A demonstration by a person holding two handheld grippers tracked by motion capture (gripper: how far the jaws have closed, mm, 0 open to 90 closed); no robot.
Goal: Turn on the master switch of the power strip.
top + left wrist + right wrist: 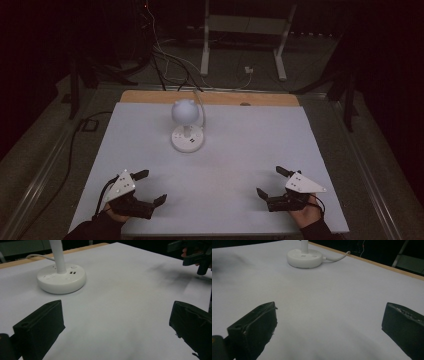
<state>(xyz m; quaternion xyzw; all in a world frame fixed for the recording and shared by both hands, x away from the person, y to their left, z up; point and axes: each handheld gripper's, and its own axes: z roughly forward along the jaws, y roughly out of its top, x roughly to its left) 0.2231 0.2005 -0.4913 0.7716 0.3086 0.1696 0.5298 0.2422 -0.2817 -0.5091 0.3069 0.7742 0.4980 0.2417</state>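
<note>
while both grippers are being held low at the near edge of the table [310, 150], nothing is being gripped by either. the left gripper [145, 187] is being kept with its jaws spread wide and empty, and the right gripper [270, 181] is being kept the same way, wide and bare. between them only the white table cover is being shown. farther off, past the middle, the lamp [187, 125] is being left standing upright on its round base [61, 277], its stem rising straight and its ball-shaped head on top, with a cord [337, 257] trailing away behind. from the left gripper the lamp is lying ahead and toward the right; from the right gripper it is lying ahead and toward the left. it is being judged slightly nearer the left gripper, so a forward reach is being called for.
</note>
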